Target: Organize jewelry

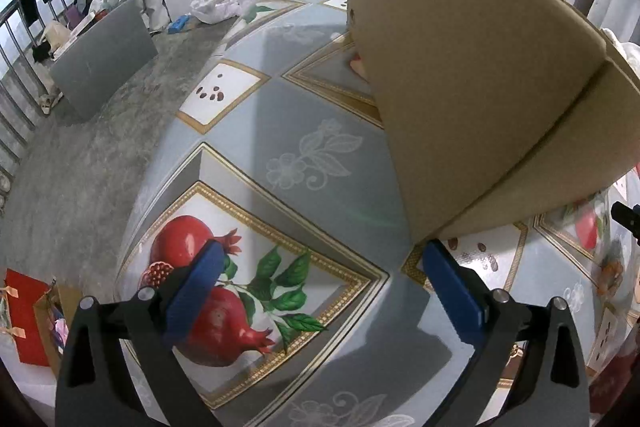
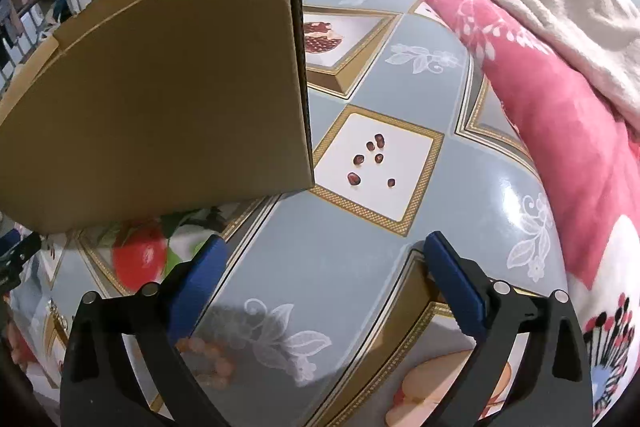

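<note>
A tall brown cardboard box stands on the table with the pomegranate-print cloth. In the right wrist view the box fills the upper left. My left gripper hangs open over the cloth just before the box's near corner, with nothing between its blue pads. My right gripper is open too, over bare cloth to the right of the box. A string of peach-coloured beads lies on the cloth by the right gripper's left finger, partly hidden behind it. What is inside the box is hidden.
A pink flowered blanket and a white towel lie heaped along the table's right side. The table's left edge drops to a concrete floor, where a grey panel and a red bag stand.
</note>
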`<move>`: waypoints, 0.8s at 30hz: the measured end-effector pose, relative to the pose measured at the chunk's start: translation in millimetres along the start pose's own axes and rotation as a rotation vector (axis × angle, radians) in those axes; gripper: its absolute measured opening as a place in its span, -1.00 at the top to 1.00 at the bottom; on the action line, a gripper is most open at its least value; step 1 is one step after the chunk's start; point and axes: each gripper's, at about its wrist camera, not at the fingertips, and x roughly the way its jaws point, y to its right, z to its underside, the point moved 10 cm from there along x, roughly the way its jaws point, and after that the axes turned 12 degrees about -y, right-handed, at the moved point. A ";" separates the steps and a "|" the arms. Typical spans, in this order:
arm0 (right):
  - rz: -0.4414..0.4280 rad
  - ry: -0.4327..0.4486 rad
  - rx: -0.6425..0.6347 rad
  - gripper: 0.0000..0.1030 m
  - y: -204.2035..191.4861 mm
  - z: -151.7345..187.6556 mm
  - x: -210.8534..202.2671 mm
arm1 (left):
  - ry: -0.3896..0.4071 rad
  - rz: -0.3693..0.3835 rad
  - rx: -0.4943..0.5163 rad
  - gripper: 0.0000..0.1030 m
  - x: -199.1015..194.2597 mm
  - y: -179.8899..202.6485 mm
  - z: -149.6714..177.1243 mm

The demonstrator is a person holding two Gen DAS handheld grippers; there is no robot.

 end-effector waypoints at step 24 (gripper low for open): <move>-0.011 0.057 -0.003 -0.84 3.0 -8.3 -0.5 | 0.008 -0.006 -0.009 -0.92 -0.6 -0.2 1.0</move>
